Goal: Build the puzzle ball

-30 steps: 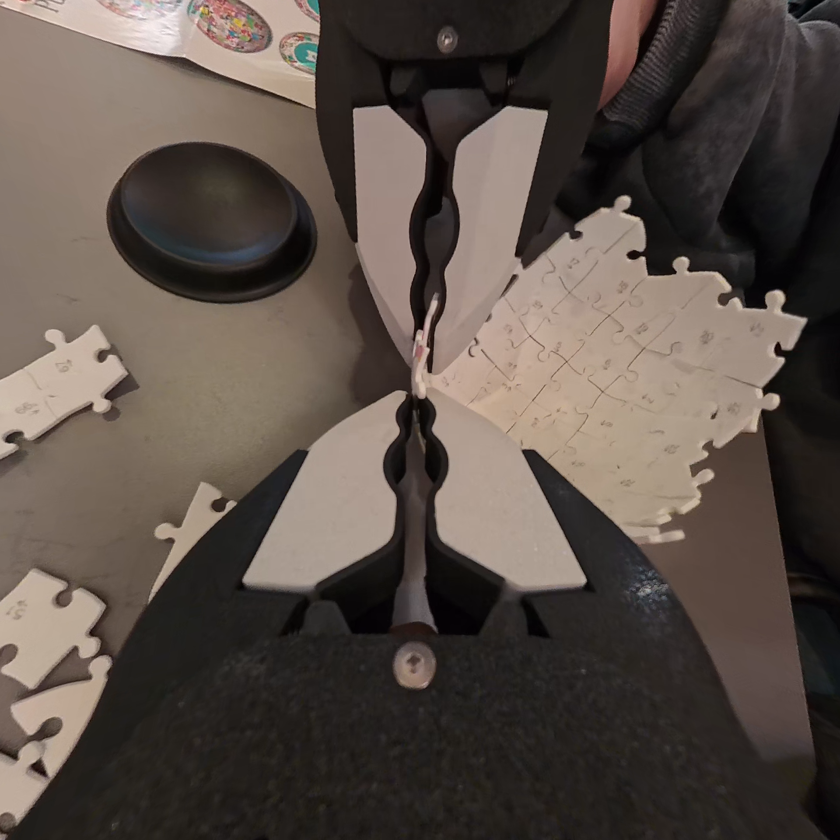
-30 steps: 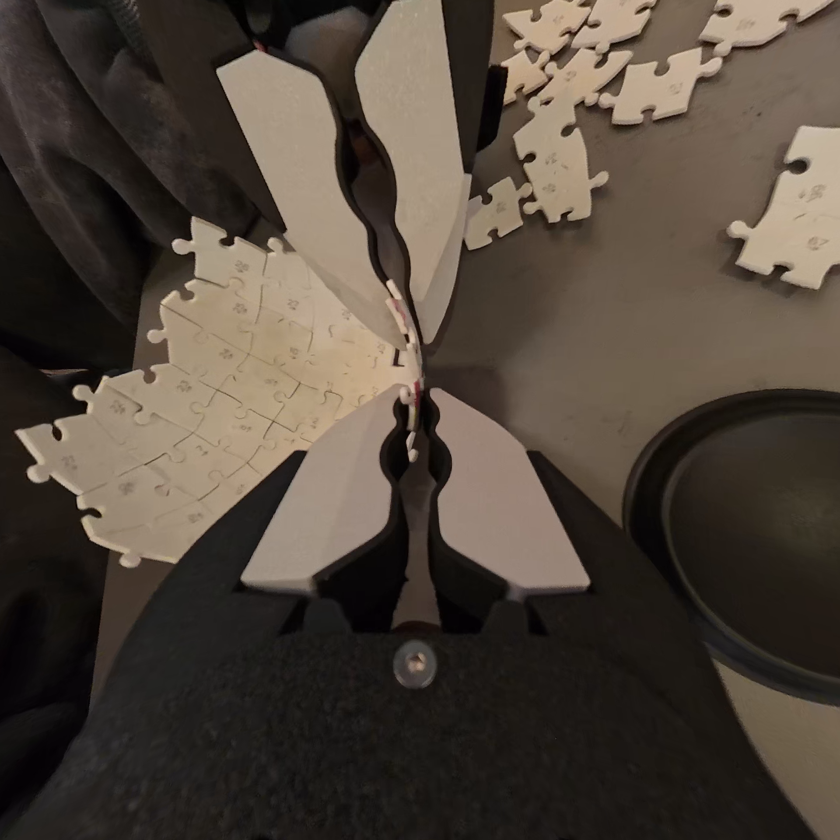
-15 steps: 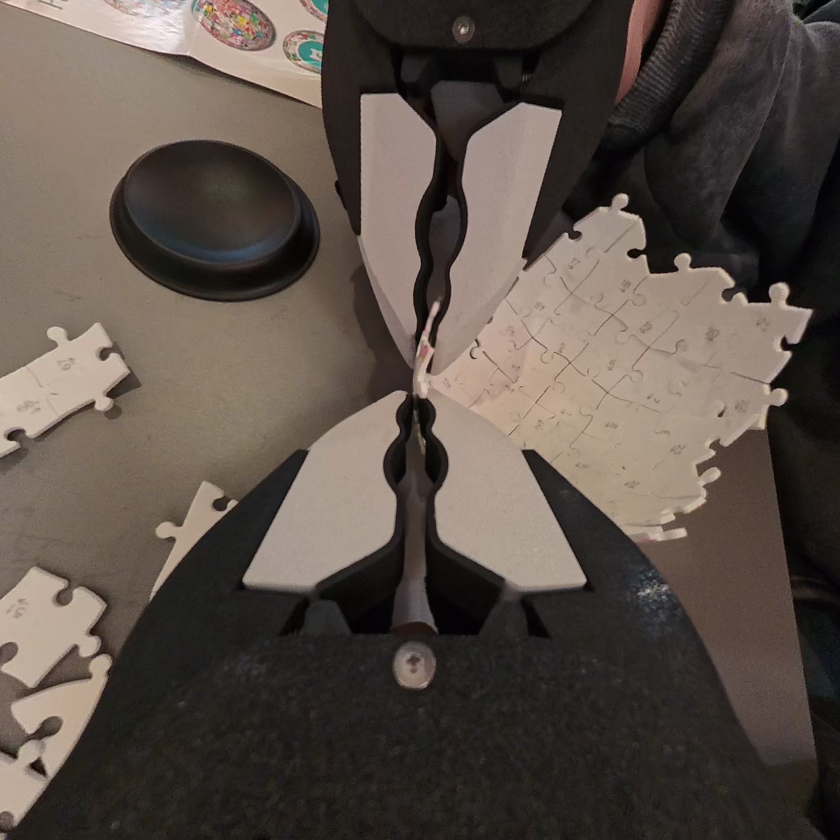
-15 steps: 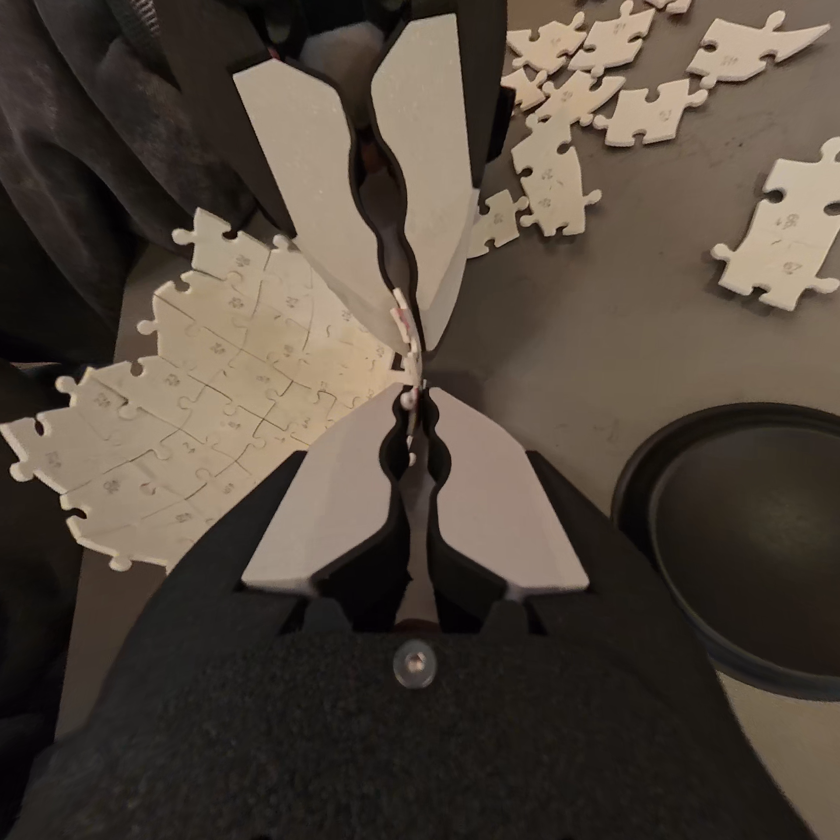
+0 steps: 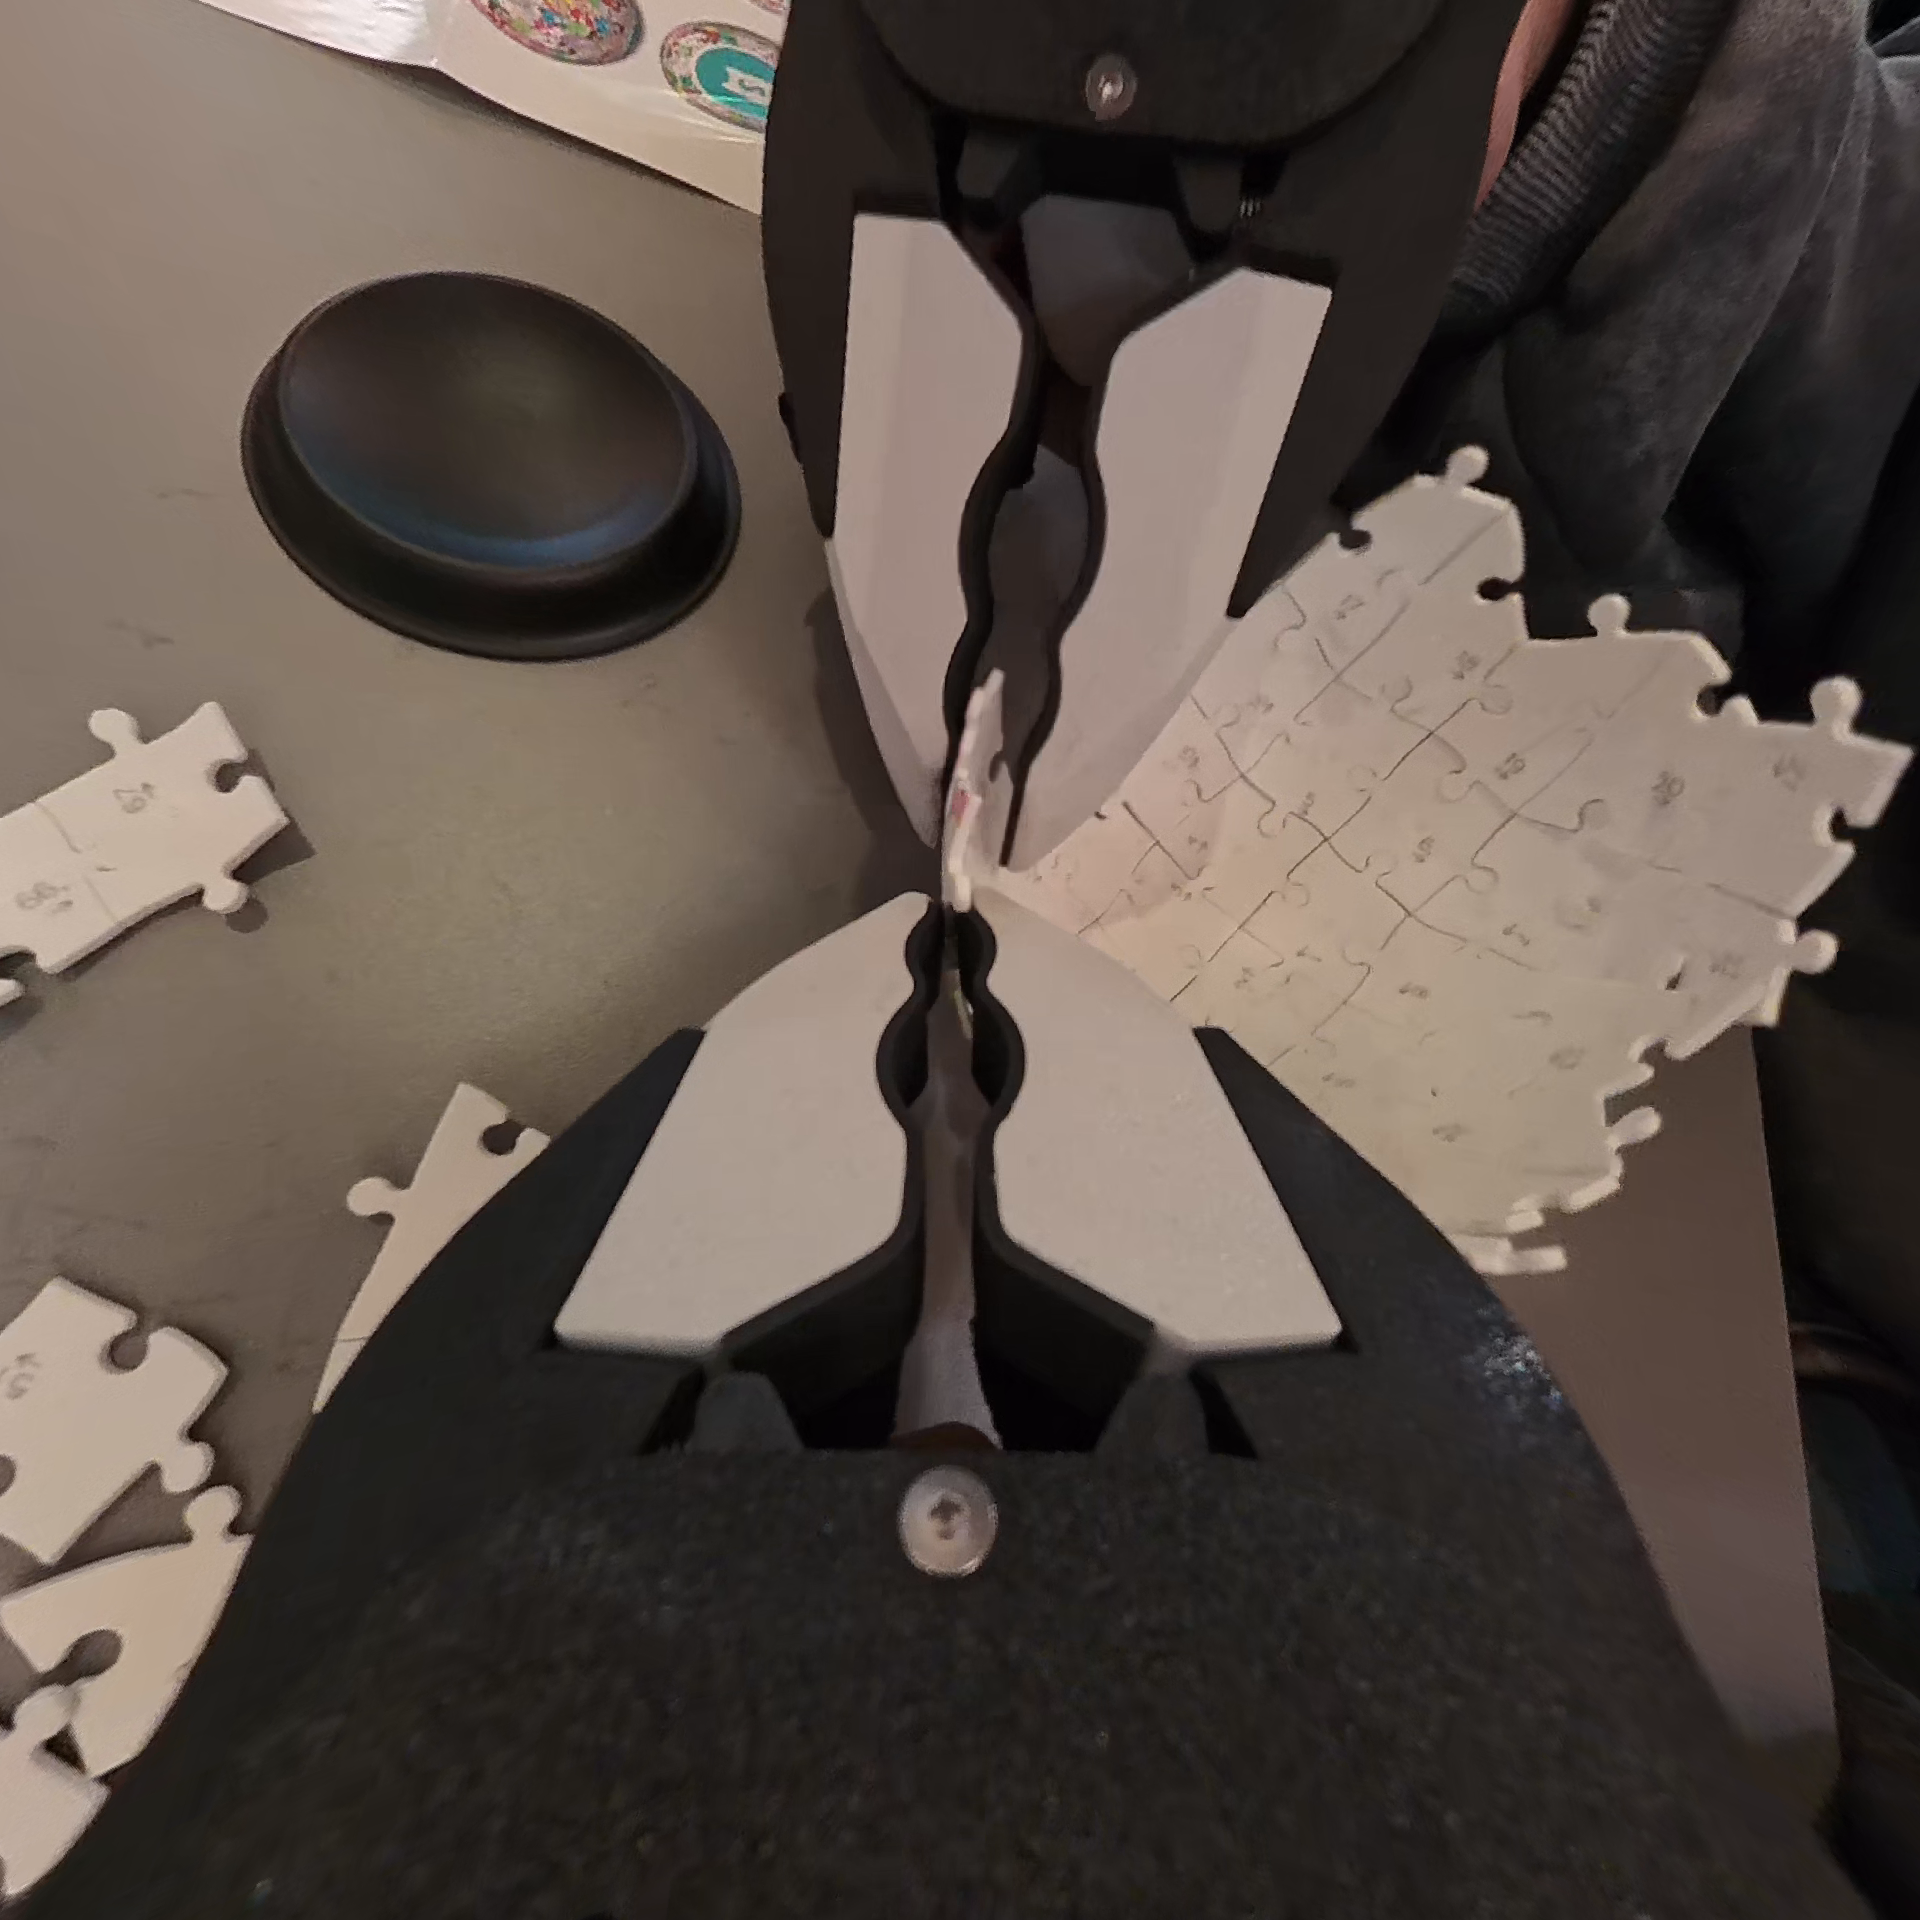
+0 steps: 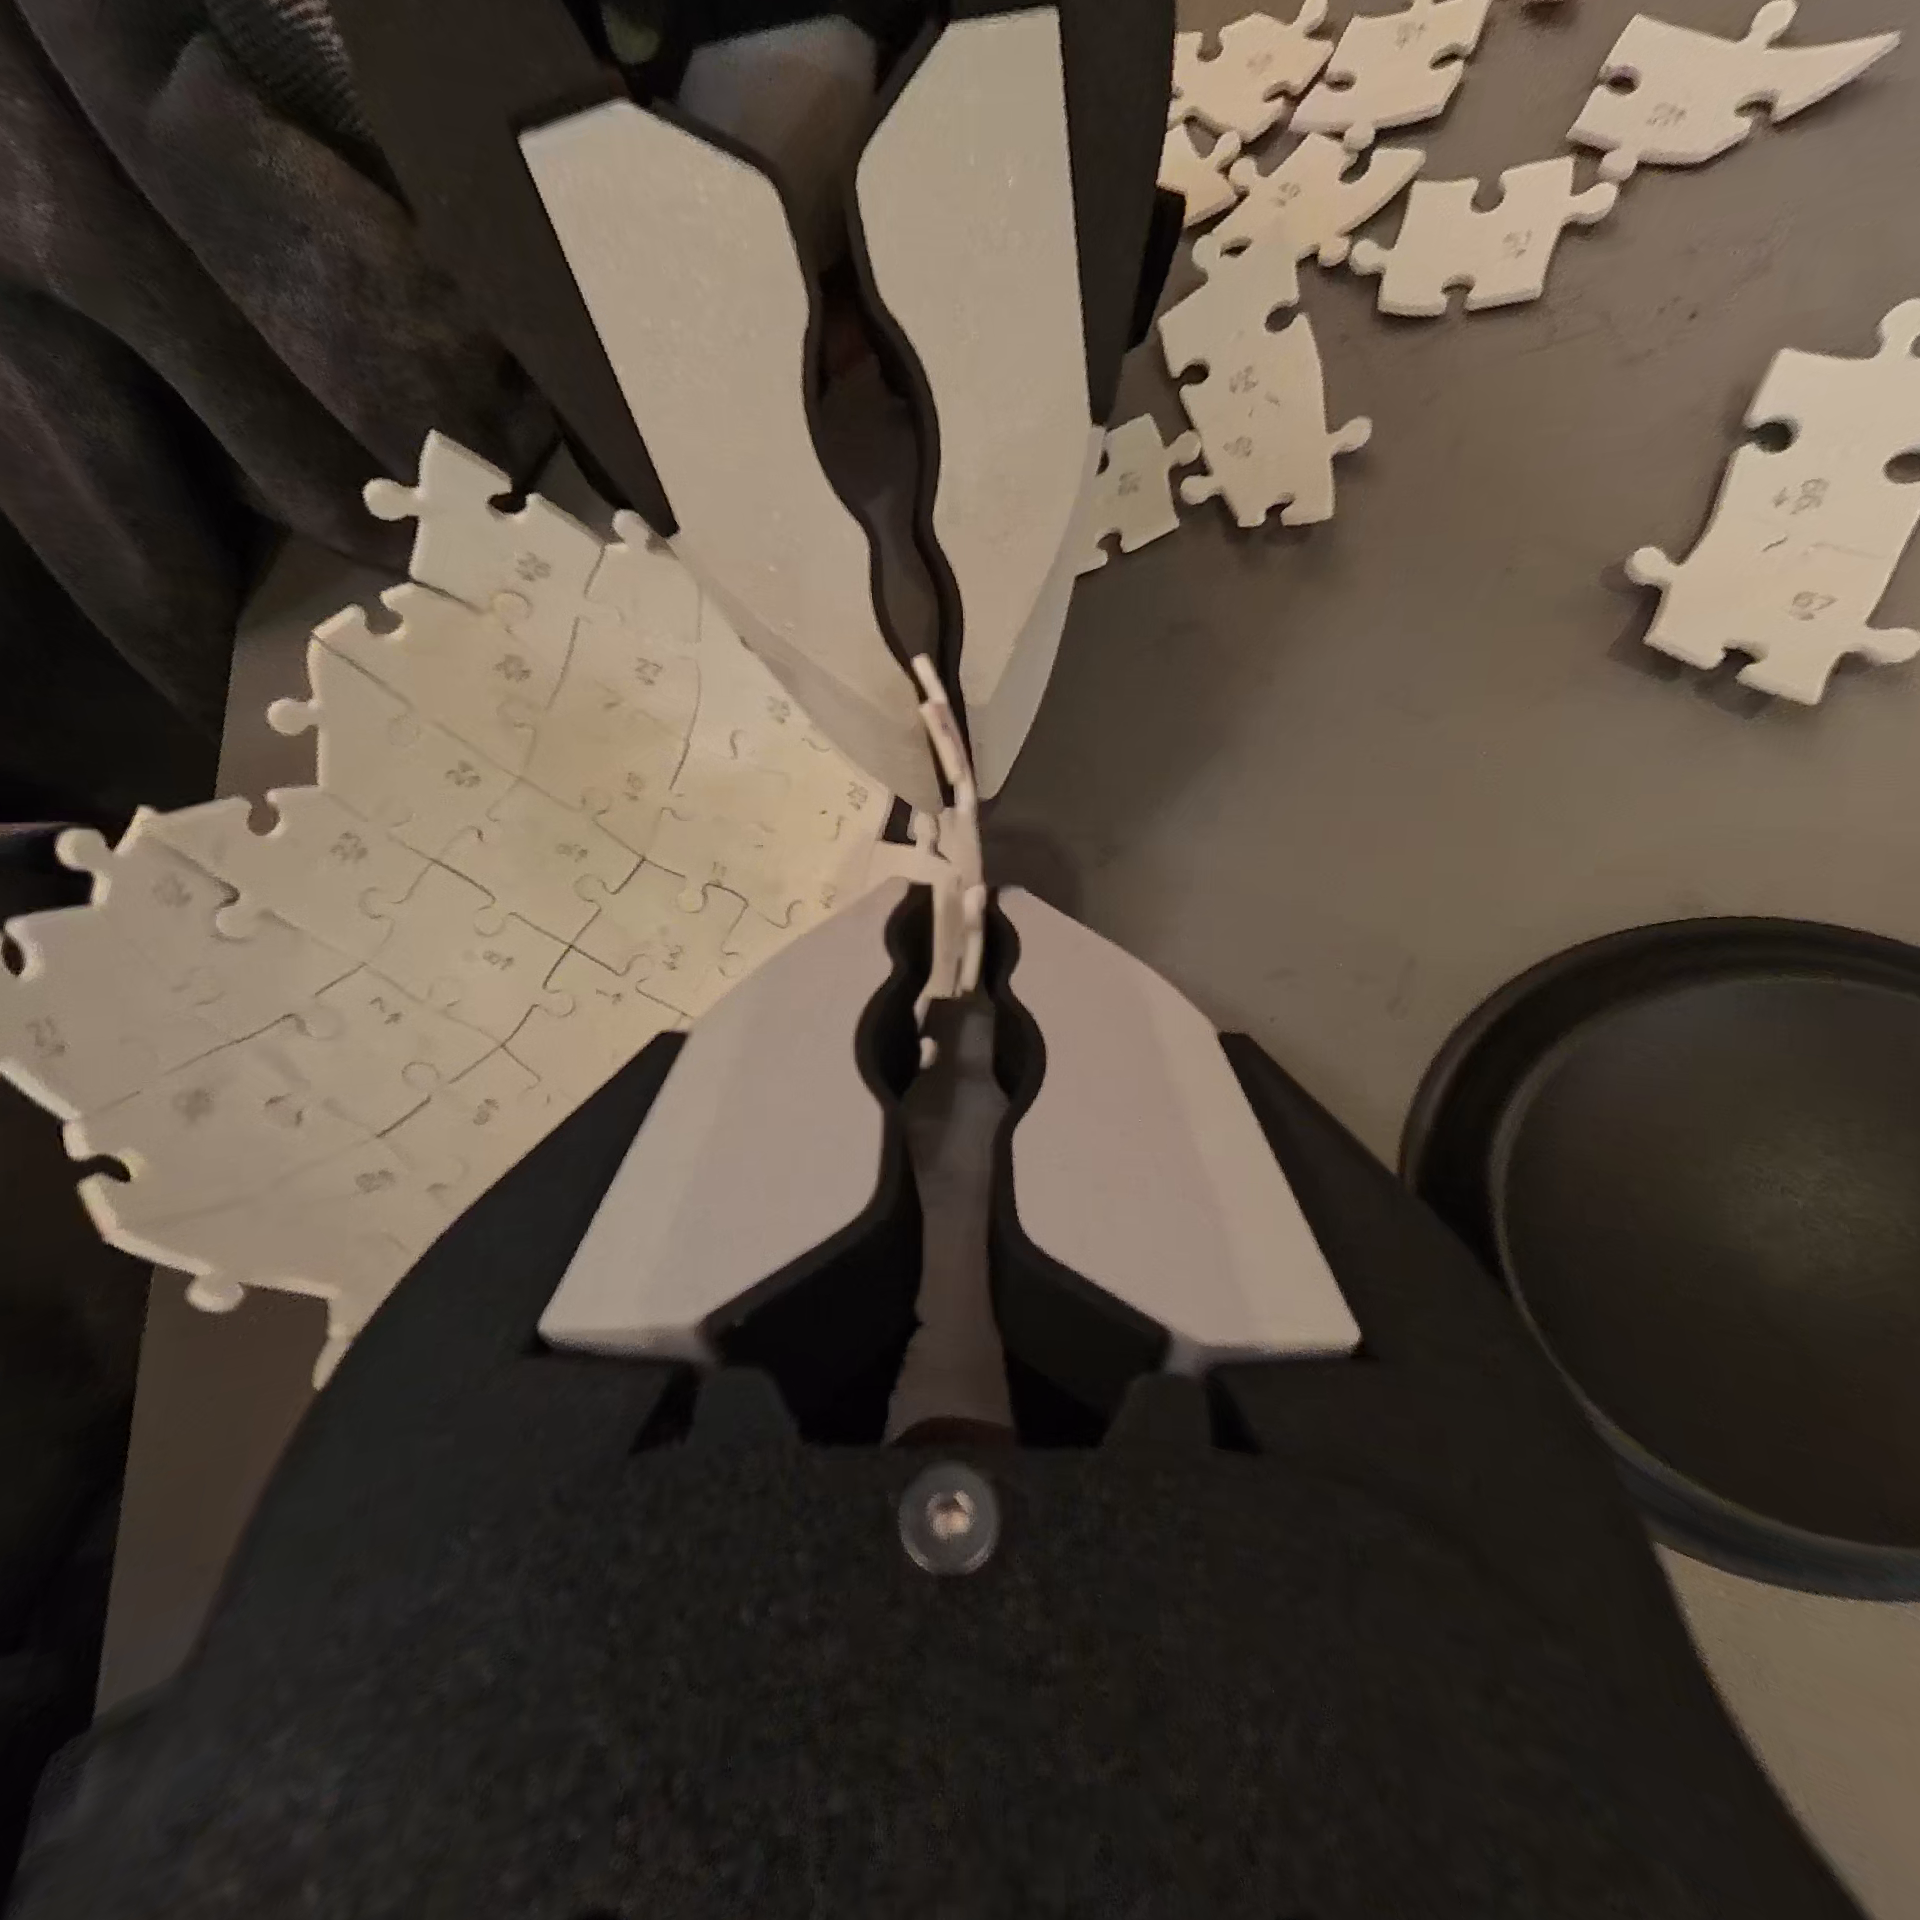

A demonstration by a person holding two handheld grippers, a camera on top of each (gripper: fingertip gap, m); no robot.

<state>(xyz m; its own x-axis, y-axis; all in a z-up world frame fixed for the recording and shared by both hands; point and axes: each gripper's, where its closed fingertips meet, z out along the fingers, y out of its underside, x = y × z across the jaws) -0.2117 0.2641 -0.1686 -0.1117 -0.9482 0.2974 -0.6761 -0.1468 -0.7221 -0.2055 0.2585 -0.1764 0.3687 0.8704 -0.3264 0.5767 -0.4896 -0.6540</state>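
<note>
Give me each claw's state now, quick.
Left claw: closed on the rim of the assembled puzzle shell.
Right claw: closed on the same shell rim.

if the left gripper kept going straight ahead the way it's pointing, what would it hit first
Most likely the right gripper, which faces it almost tip to tip. The left gripper is shut on the edge of the curved puzzle section, so only a sliver of that edge separates them.

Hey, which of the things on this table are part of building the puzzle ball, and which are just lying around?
Part of the job:
- curved assembled shell, gripped at its edge by left tongs and right tongs
- loose puzzle pieces
- black round stand, probably the ball's base

Just lying about:
- printed sheet
- person's grey sleeve
</note>
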